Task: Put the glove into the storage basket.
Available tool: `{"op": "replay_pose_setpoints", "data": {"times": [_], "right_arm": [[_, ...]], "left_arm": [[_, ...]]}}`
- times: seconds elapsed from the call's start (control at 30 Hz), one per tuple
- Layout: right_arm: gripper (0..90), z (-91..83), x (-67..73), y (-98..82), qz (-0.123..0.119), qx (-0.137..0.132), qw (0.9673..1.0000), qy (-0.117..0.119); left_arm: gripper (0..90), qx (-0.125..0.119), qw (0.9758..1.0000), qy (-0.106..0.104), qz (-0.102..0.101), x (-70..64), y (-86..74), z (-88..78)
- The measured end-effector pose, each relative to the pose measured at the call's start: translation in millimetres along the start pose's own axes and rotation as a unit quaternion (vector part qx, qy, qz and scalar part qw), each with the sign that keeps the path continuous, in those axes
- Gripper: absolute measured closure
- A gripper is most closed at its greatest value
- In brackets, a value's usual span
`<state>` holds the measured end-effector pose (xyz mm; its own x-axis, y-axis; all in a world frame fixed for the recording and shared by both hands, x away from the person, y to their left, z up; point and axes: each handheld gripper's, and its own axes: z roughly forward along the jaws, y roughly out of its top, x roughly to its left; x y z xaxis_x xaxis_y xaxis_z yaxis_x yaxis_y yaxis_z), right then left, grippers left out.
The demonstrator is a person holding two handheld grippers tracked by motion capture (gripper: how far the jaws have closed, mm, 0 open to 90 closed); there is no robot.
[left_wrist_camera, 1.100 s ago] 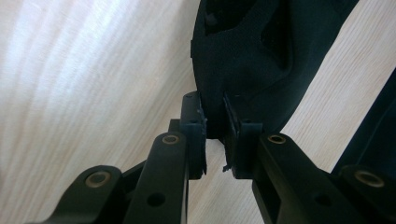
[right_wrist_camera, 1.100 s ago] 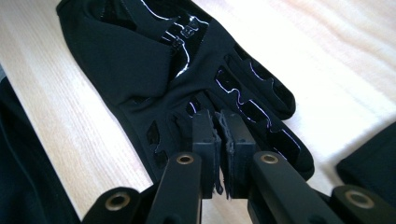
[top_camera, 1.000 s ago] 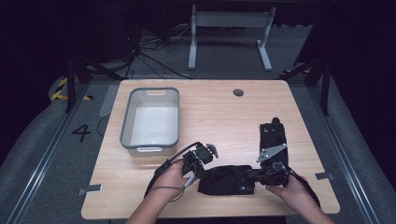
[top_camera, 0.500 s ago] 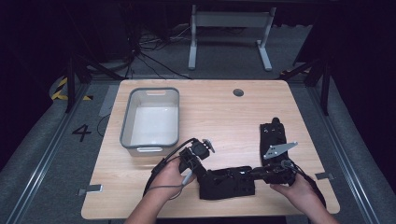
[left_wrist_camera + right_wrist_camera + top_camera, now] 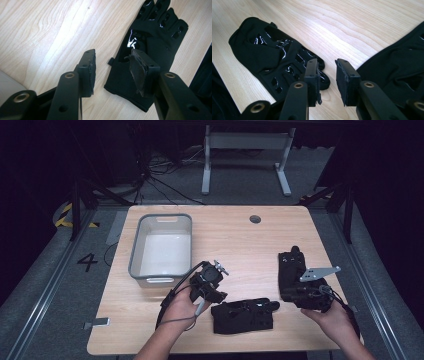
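The black glove (image 5: 243, 316) is left flat on the tabletop (image 5: 240, 240), long axis running between the left claw (image 5: 218, 296) and right claw (image 5: 285, 295), both just opened and empty, left nearer.

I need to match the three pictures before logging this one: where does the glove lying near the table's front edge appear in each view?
High view: glove lies flat near the front edge, between the two hands.
Left gripper view: upper right, cuff behind the right-hand jaw.
Right gripper view: left half, fingertips behind the left-hand jaw.
Shared landmark: the light wooden table, on which it lies.
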<state>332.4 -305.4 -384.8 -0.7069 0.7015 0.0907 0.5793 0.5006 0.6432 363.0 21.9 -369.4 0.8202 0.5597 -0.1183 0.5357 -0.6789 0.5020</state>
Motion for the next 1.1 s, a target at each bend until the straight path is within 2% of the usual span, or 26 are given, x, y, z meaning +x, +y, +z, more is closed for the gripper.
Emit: {"op": "replay_pose_setpoints", "data": {"times": [0.33,0.53,0.77,0.93,1.1], "right_arm": [[70.3,-5.4,-4.4,1.1,0.005,0.0,1.0,-0.007],[70.0,-6.1,-8.9,3.1,0.011,-0.003,0.9999,-0.001],[70.1,-2.9,-10.1,17.4,0.001,-0.004,1.0,0.003],[69.3,3.3,-25.4,34.3,0.001,0.007,1.0,-0.001],[70.2,16.5,-48.4,48.7,0.018,0.026,0.9994,-0.016]], "left_arm": [[53.6,0.0,1.0,-0.003,0.002,1.6,-0.2,-1.1],[53.0,-0.001,1.0,-0.005,0.002,3.0,-1.5,-3.1],[51.4,-0.005,0.9999,-0.011,-0.003,6.3,-5.2,-7.2],[51.8,-0.002,0.9999,-0.01,-0.01,8.8,-9.4,-9.6],[51.4,-0.006,0.9999,-0.007,-0.014,10.4,-13.3,-13.7]]}}
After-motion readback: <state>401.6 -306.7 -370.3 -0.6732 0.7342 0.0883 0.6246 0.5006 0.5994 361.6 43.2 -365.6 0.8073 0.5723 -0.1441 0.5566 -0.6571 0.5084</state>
